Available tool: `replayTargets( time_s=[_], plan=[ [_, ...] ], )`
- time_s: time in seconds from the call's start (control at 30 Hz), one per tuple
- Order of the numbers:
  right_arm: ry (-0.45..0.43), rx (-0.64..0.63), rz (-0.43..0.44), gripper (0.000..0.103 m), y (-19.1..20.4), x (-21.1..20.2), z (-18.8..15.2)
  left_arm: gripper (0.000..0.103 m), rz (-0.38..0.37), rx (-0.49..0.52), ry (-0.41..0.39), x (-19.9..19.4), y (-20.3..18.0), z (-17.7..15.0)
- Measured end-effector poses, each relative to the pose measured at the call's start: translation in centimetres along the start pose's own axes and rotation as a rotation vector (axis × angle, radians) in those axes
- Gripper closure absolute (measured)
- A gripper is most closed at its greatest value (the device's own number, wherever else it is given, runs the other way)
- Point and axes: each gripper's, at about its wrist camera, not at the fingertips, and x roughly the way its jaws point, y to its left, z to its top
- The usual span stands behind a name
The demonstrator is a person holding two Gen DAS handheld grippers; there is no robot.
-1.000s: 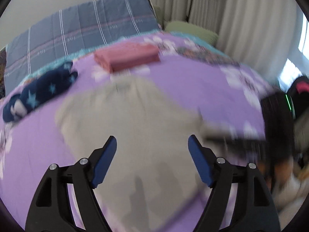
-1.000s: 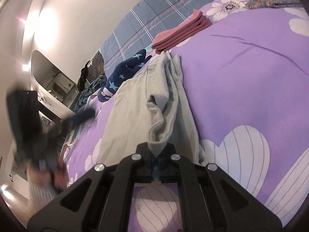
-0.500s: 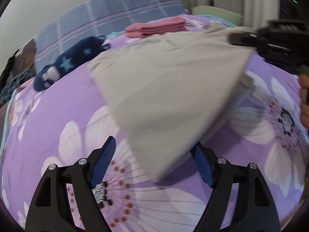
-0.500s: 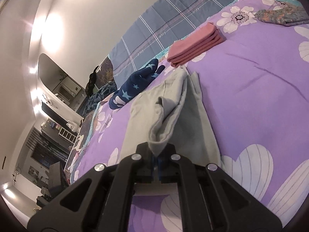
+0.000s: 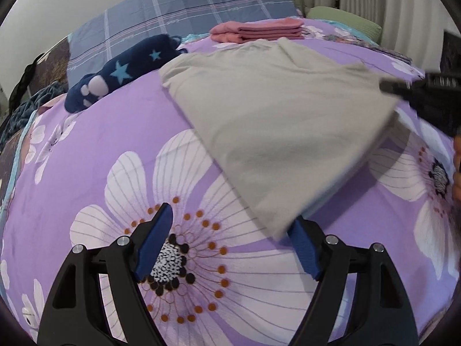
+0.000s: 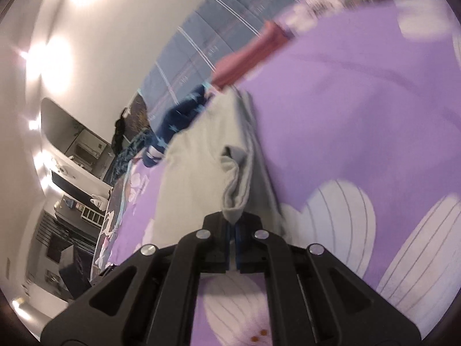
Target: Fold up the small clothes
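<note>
A light grey garment [image 5: 276, 109] lies spread on the purple flowered bedspread [image 5: 86, 150], its near corner hanging over my left gripper's right pad. My left gripper [image 5: 230, 242] stands open above the bedspread with nothing pressed between its blue pads. My right gripper [image 5: 403, 89] enters from the right edge and holds the garment's right corner, lifted off the bed. In the right wrist view that right gripper [image 6: 232, 225] is shut on a bunched fold of the grey garment [image 6: 198, 161].
A folded pink stack [image 5: 259, 30] lies behind the grey garment, and a navy star-patterned piece [image 5: 121, 69] lies to its left. A blue checked blanket [image 5: 178, 8] covers the head of the bed. A green pillow [image 5: 345, 18] and curtains are at the back right.
My left gripper swung left and dipped toward the bedspread, so the grey garment now lies ahead and to the right of it. The right gripper kept its hold on the cloth.
</note>
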Motion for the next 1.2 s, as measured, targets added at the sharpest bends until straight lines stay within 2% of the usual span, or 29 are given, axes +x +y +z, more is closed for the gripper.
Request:
replayTargets(
  time_s=[0.07, 0.13, 0.2, 0.23, 0.27, 0.3, 0.37, 0.43, 0.47, 0.63, 0.67, 0.73, 0.77, 0.8, 0.83, 0.87, 0.9, 1.0, 1.07, 1.17, 1.2],
  plan=[
    [-0.014, -0.049, -0.017, 0.101, 1.1, -0.7, 0.4, 0.024, -0.002, 0.024, -0.004, -0.2, -0.3, 0.0],
    [0.005, -0.078, -0.089, 0.101, 1.1, -0.1, 0.4, 0.025, -0.011, 0.025, 0.006, 0.0, -0.4, -0.4],
    [0.059, -0.057, -0.161, 0.100, -0.4, 1.1, 0.1, 0.030, -0.040, 0.006, 0.025, 0.2, -0.2, -0.7],
    [0.093, -0.023, -0.163, 0.100, -1.4, 1.7, -0.4, 0.033, -0.069, -0.007, 0.034, 0.1, 0.1, -0.8],
    [0.106, -0.009, -0.159, 0.100, -1.8, 1.8, -0.6, 0.041, -0.096, -0.013, 0.039, -0.1, 0.3, -0.9],
    [0.105, -0.028, -0.164, 0.099, -1.4, 1.7, -0.7, 0.054, -0.120, -0.014, 0.041, -0.4, 0.5, -1.0],
    [0.095, -0.098, -0.196, 0.087, -0.3, 1.0, -0.7, 0.070, -0.183, -0.012, 0.061, -1.0, 0.9, -1.3],
    [0.072, -0.174, -0.232, 0.076, 1.1, 0.2, -0.7, 0.080, -0.223, -0.029, 0.073, -1.7, 1.4, -1.3],
    [0.053, -0.206, -0.238, 0.075, 1.7, -0.3, -0.6, 0.083, -0.239, -0.038, 0.062, -2.3, 1.7, -1.1],
    [-0.007, -0.290, -0.158, 0.075, 4.0, -1.1, 0.0, 0.083, -0.300, -0.073, -0.075, -4.0, 1.8, 1.5],
    [-0.002, -0.302, -0.141, 0.076, 4.3, -0.8, 0.0, 0.083, -0.308, -0.070, -0.080, -3.4, 1.3, 1.9],
    [0.019, -0.317, -0.117, 0.079, 4.4, 0.8, -0.2, 0.083, -0.326, -0.050, -0.033, -1.1, 0.2, 2.1],
    [0.052, -0.315, -0.149, 0.080, 3.9, 1.9, -0.3, 0.083, -0.311, -0.035, 0.001, 0.0, -0.3, 1.9],
    [0.087, -0.301, -0.199, 0.084, 3.4, 2.9, -0.4, 0.083, -0.283, -0.016, 0.051, 1.6, -1.0, 1.4],
    [0.140, -0.261, -0.279, 0.103, 1.7, 4.3, -0.6, 0.083, -0.268, -0.007, 0.037, 2.4, -1.4, 0.6],
    [0.155, -0.228, -0.307, 0.103, 0.4, 4.8, -0.9, 0.082, -0.262, 0.001, 0.014, 2.2, -1.6, 0.3],
    [0.149, -0.209, -0.287, 0.103, 0.0, 4.6, -0.9, 0.082, -0.259, 0.010, 0.020, 2.0, -1.7, 0.4],
    [0.156, -0.263, -0.336, 0.103, 1.2, 4.5, -1.1, 0.081, -0.287, -0.001, 0.038, 2.0, -1.3, 0.5],
    [0.164, -0.302, -0.361, 0.095, 2.2, 4.8, -0.9, 0.081, -0.287, 0.014, 0.042, 1.9, -1.3, 0.5],
    [0.150, -0.307, -0.316, 0.080, 3.6, 4.0, 0.2, 0.081, -0.260, 0.047, 0.031, 1.9, -1.5, 0.4],
    [0.123, -0.332, -0.306, 0.078, 4.4, 3.6, 1.1, 0.081, -0.251, 0.054, 0.027, 1.9, -1.6, 0.4]
  ],
)
